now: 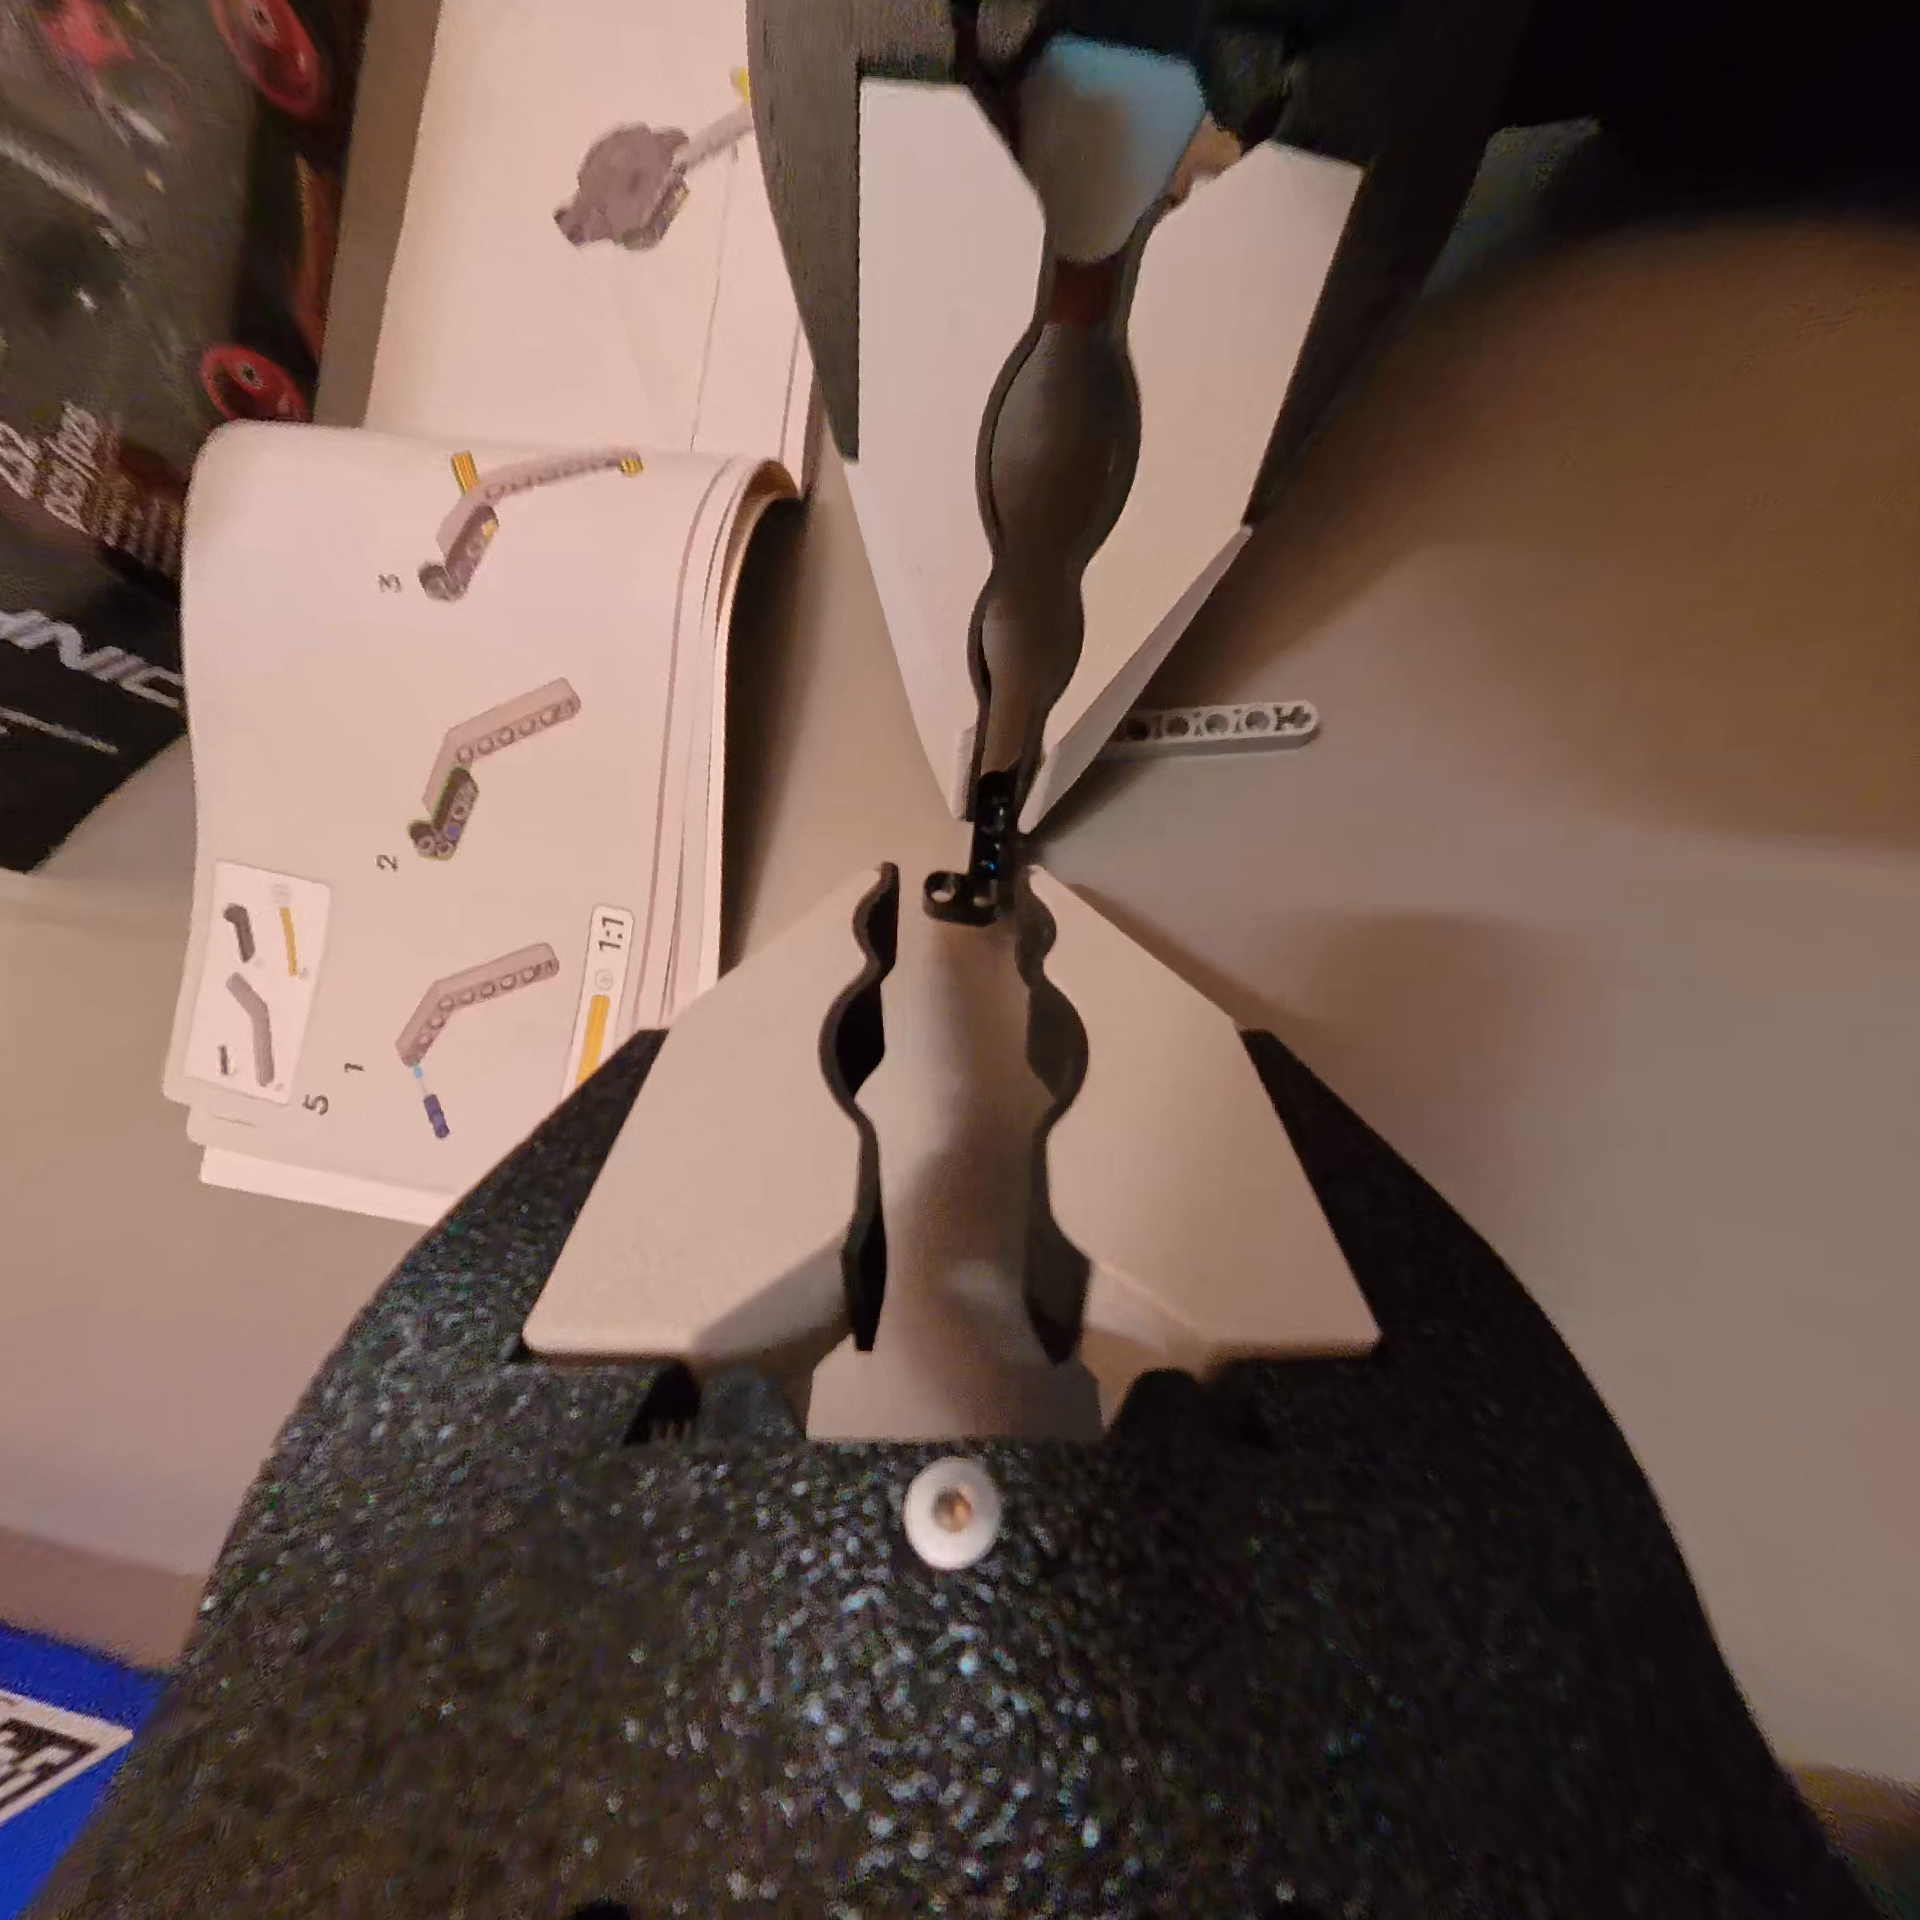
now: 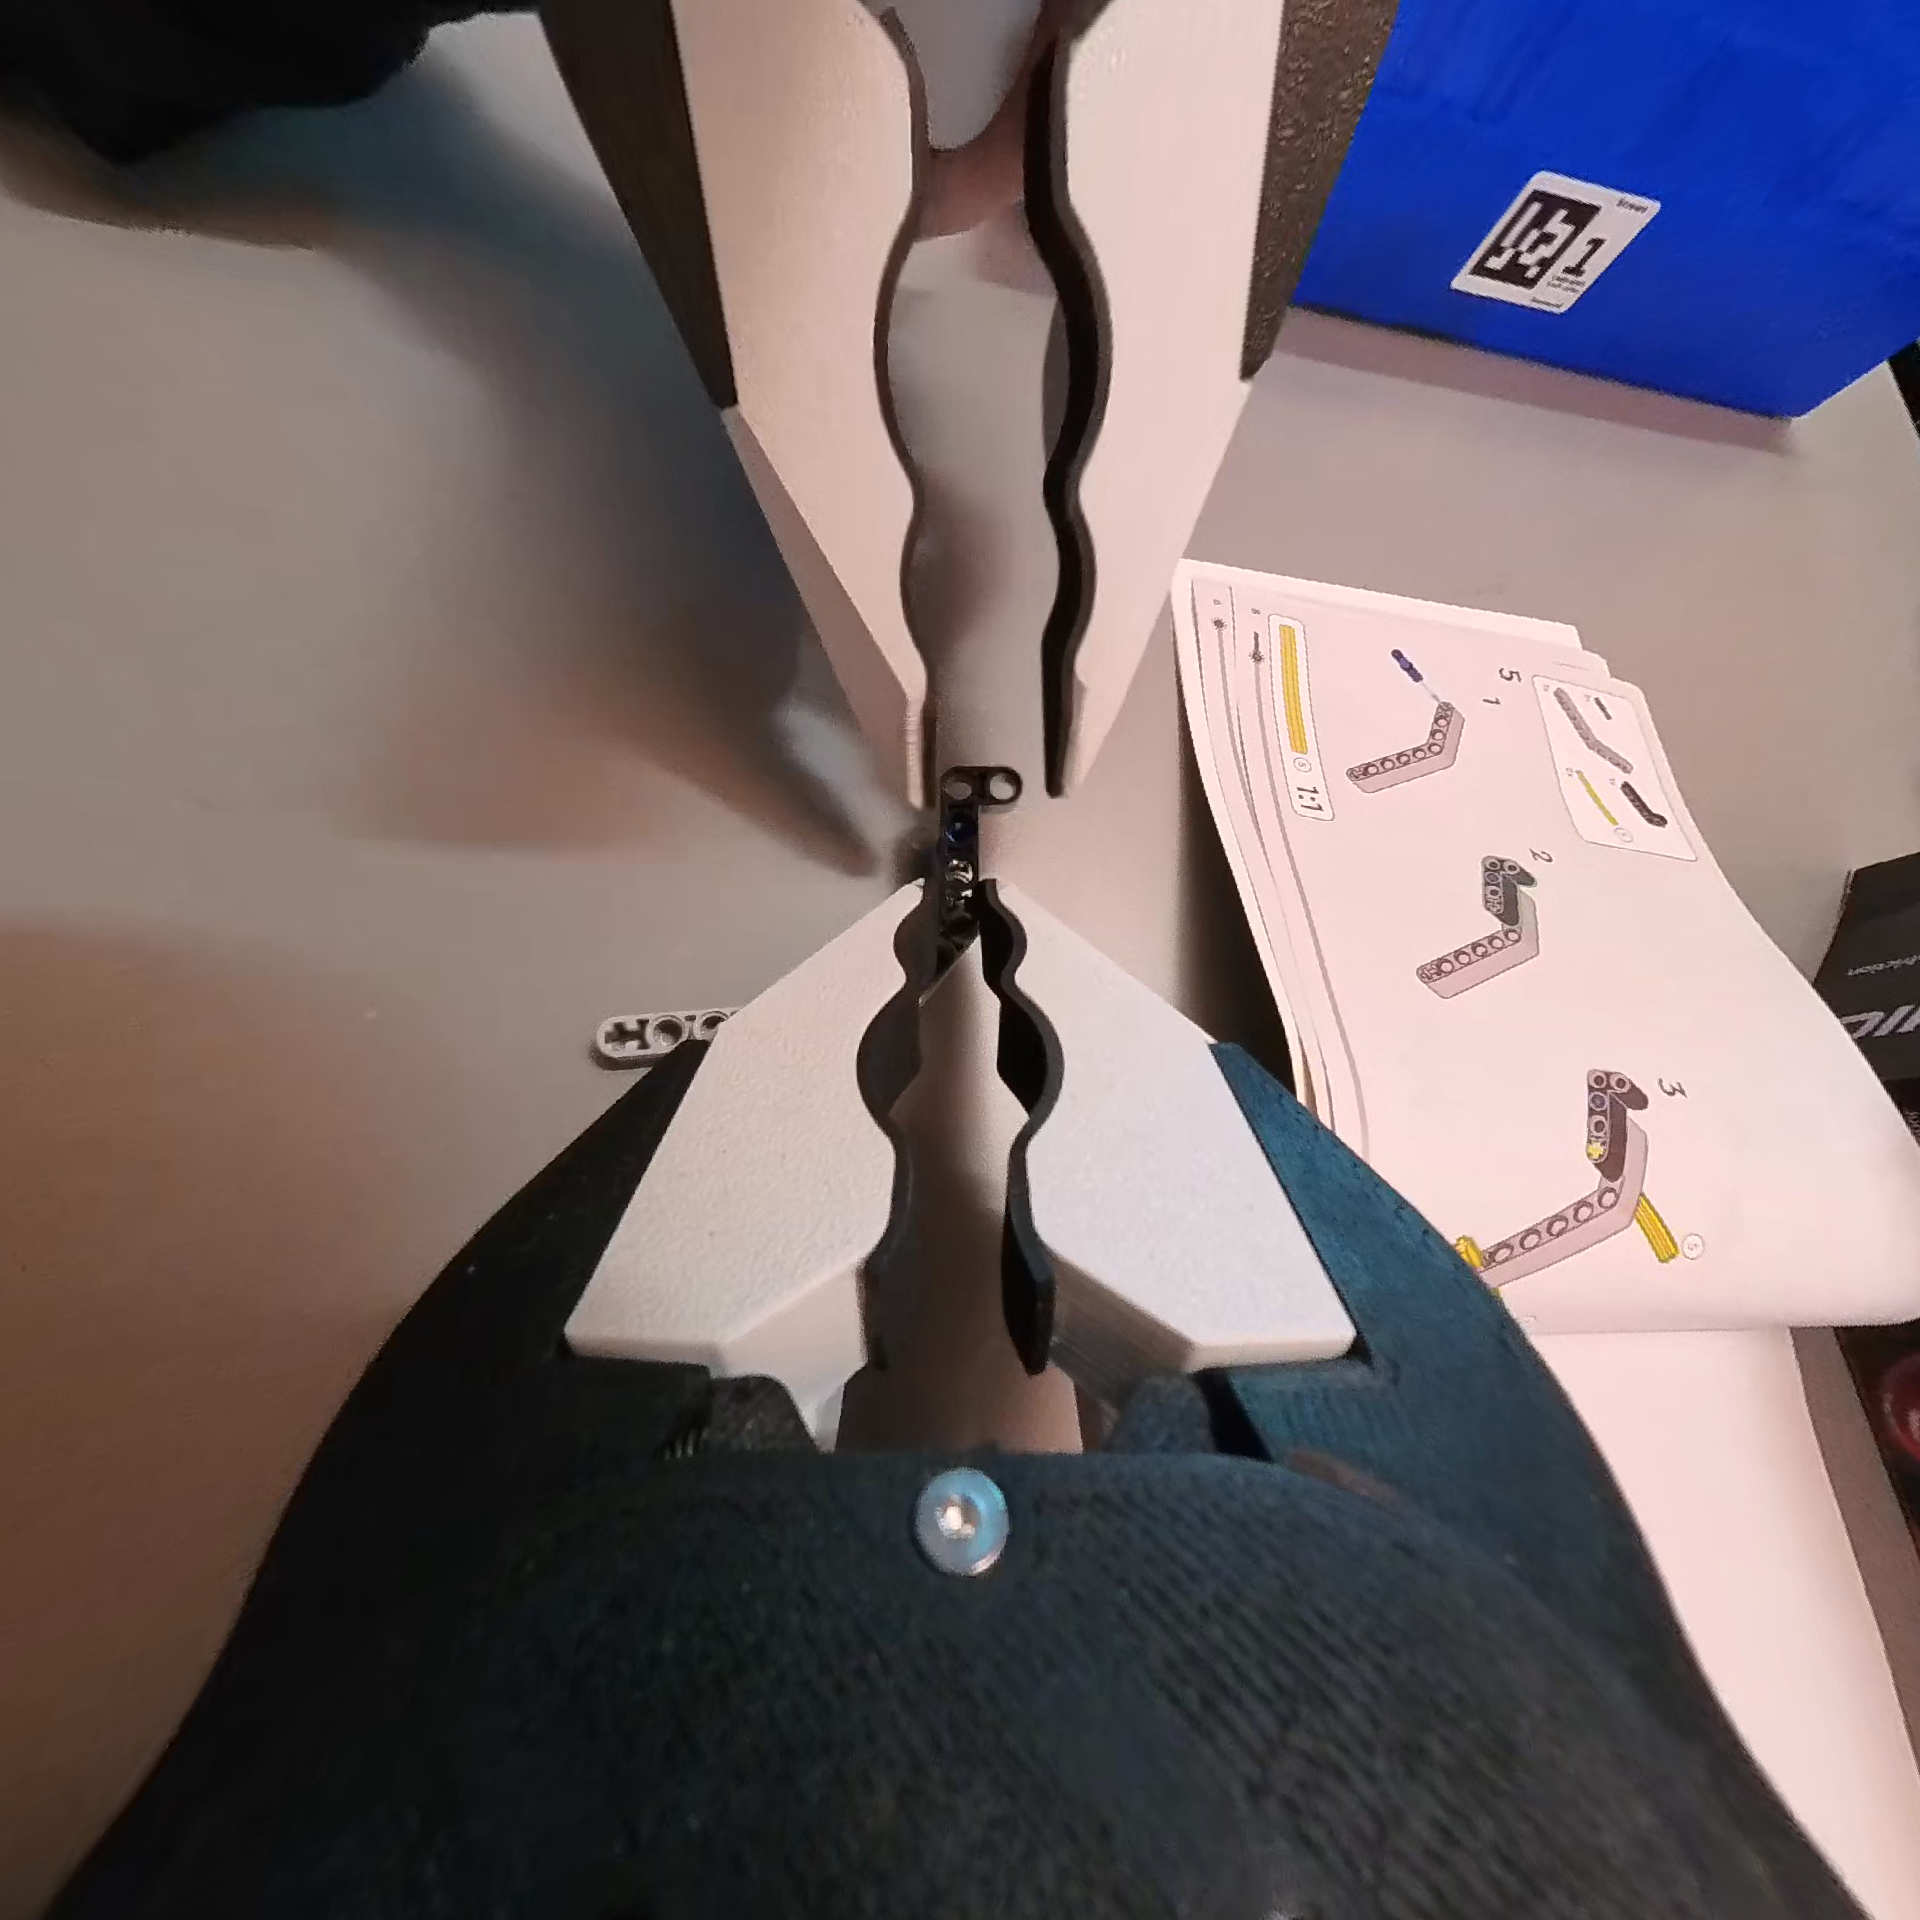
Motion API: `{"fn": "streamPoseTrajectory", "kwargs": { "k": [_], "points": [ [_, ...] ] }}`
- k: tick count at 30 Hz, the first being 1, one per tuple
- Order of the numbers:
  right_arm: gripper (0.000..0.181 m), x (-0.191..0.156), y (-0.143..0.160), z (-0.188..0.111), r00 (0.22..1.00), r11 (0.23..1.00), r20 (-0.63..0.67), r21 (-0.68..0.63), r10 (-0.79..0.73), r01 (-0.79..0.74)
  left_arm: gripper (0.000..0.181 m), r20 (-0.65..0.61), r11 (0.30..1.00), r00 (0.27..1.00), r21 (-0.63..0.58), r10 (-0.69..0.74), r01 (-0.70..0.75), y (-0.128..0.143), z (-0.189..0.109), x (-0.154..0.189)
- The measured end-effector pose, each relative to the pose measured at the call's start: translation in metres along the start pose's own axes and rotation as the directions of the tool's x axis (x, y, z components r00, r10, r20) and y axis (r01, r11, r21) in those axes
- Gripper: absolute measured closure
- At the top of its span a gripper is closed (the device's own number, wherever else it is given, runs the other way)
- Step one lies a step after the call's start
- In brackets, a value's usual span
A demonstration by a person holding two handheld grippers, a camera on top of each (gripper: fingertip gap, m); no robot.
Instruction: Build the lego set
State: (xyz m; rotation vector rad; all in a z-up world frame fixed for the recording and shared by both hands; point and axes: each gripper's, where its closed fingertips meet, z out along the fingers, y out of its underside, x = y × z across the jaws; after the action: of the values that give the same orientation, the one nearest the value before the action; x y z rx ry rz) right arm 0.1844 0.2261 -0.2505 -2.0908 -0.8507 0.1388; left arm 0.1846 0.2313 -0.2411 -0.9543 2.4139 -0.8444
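Note:
My right gripper (image 2: 956,896) is shut on a small black L-shaped beam (image 2: 958,847) and holds it above the grey table. A blue pin (image 2: 962,828) sits in one of the beam's holes. My left gripper (image 1: 961,896) is open and faces the right gripper tip to tip. The beam's short leg (image 1: 956,906) lies between the left gripper's fingertips, and I see no contact. In the left wrist view the right gripper (image 1: 1000,805) comes in from above. In the right wrist view the left gripper (image 2: 987,788) comes in from above.
A light grey straight beam (image 1: 1226,720) lies on the table (image 1: 1558,935) beside the right gripper; it also shows in the right wrist view (image 2: 665,1032). An open instruction booklet (image 1: 416,779) (image 2: 1558,935) lies alongside. A blue box (image 2: 1662,156) and a black set box (image 1: 94,364) stand at the edges.

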Motion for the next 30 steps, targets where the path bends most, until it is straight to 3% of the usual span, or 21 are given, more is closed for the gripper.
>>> {"fn": "streamPoseTrajectory", "kwargs": {
  "k": [1, 23, 30],
  "points": [
    [0.176, 0.000, 0.000, 0.000, 1.000, 1.000, 0.001, -0.003, 0.001, -0.001, 0.164, -0.001, 1.000, 1.000, 0.004, 0.013, -0.013, -0.002, 0.001, 0.001],
    [0.175, -0.001, -0.002, 0.005, 1.000, 0.999, -0.023, 0.048, 0.001, 0.000, 0.171, -0.084, 0.996, 0.995, 0.060, -0.055, 0.061, 0.001, 0.005, 0.004],
    [0.175, 0.000, -0.001, 0.005, 0.999, 0.999, -0.041, 0.029, -0.013, 0.014, 0.165, -0.037, 1.000, 0.999, 0.027, -0.013, 0.014, 0.010, -0.006, -0.003]
  ]
}}
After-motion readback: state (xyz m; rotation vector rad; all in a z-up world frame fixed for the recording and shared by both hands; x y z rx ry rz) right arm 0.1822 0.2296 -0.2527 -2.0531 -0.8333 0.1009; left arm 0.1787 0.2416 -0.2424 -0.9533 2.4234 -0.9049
